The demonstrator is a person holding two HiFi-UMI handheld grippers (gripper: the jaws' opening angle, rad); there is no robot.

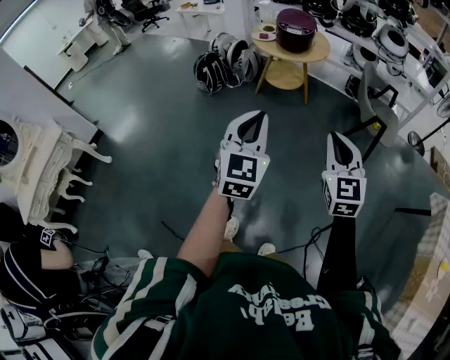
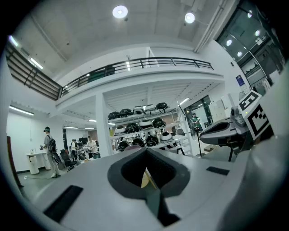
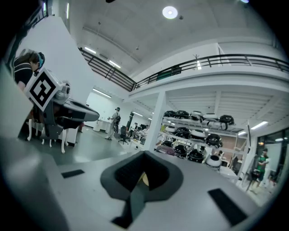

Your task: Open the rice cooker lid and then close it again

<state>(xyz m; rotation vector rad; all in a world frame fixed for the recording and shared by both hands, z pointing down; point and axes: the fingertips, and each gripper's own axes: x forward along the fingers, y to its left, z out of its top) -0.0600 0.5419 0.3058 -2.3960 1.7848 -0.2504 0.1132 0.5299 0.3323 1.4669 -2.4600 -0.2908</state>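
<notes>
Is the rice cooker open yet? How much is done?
Nothing looks done yet. The rice cooker sits lid down on the far round table. The left gripper and right gripper are shut, empty and nowhere near it. Walking over, opening and closing the lid are all left.

a glossy dark grey floor is stretching across the hall, with a round wooden worktop standing at its far side and an ornate white table at left; round ceiling lights are glowing above a railed balcony and shelves of helmets.
</notes>
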